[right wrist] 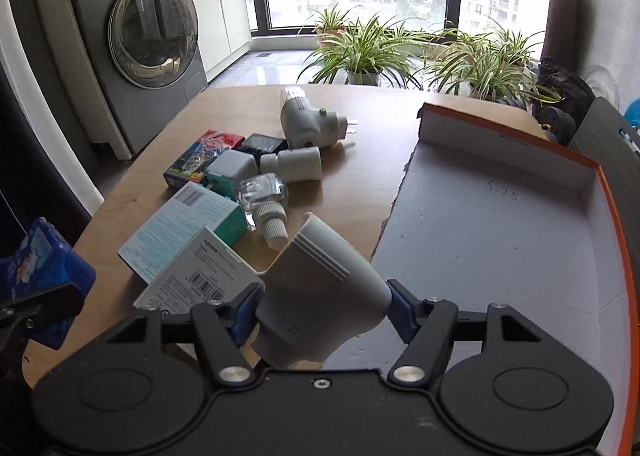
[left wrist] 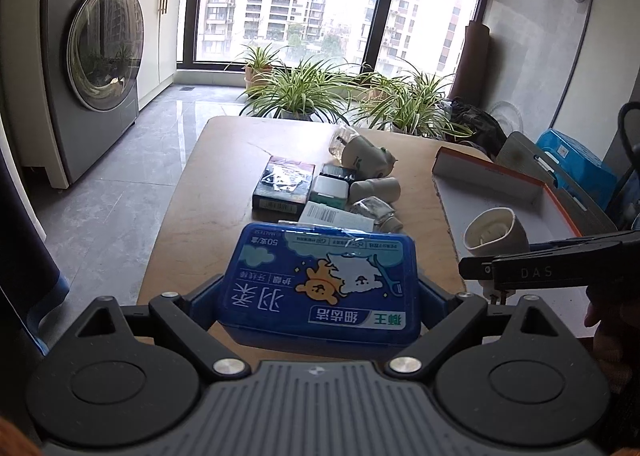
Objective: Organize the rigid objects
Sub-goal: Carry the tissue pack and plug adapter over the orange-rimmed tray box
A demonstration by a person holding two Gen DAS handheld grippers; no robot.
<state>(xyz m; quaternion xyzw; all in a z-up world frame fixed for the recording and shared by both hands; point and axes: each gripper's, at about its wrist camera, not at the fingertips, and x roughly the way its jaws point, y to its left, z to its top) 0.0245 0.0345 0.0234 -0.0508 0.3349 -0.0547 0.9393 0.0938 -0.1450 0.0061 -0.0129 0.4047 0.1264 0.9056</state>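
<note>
My left gripper [left wrist: 320, 296] is shut on a blue floss-pick box [left wrist: 320, 284] with a cartoon label, held above the near end of the wooden table [left wrist: 224, 160]. The box also shows at the left edge of the right wrist view [right wrist: 40, 268]. My right gripper [right wrist: 320, 308] is shut on a grey-white plug-in device [right wrist: 320, 292], held over the near left edge of the open cardboard box [right wrist: 500, 240]. The device also shows in the left wrist view [left wrist: 496, 236]. The cardboard box has a white lining and an orange rim.
Several items lie clustered on the table: a white plug-in vaporizer [right wrist: 308, 120], a white bottle [right wrist: 296, 164], a clear refill bottle [right wrist: 264, 196], small boxes [right wrist: 184, 224] and a colourful pack [right wrist: 204, 156]. A washing machine [right wrist: 148, 48] and potted plants [right wrist: 360, 48] stand beyond.
</note>
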